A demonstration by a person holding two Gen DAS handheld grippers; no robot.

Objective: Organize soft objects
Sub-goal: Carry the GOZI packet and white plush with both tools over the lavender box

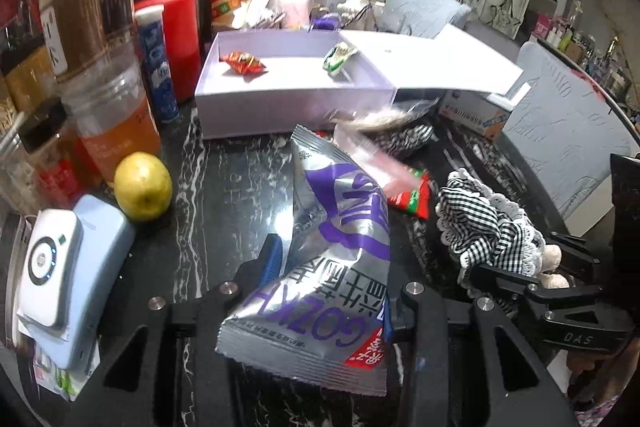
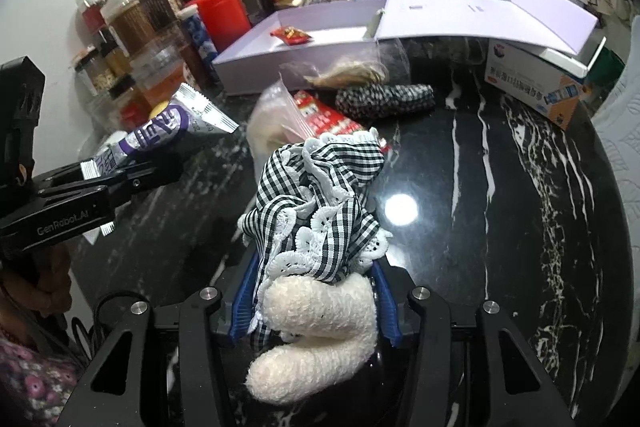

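At the back of the black marble table [image 2: 500,187] sits a pale purple box [image 1: 296,107] with its lid [image 1: 432,59] folded open to the right. Inside the box lie two small snack packets — a red one [image 1: 244,62] on the left and a green one [image 1: 339,55] further right, well apart. Tall jars [image 1: 96,39] with brown and orange stuff inside stand in a row left of the box.

The left gripper [image 1: 326,291] points down at a slant and its fingers squeeze a silver and purple snack bag [image 1: 332,251], which sticks up off the table. The right gripper [image 2: 316,303] also points down at a slant. Its blue pads [image 2: 244,303] are clamped on a soft doll [image 2: 316,239] in a black and white checked dress with a lace edge — the doll's fluffy white legs hang toward the camera. Both jaws are closed tight on what they hold. A yellow fruit [image 1: 143,185] rests near the jars.
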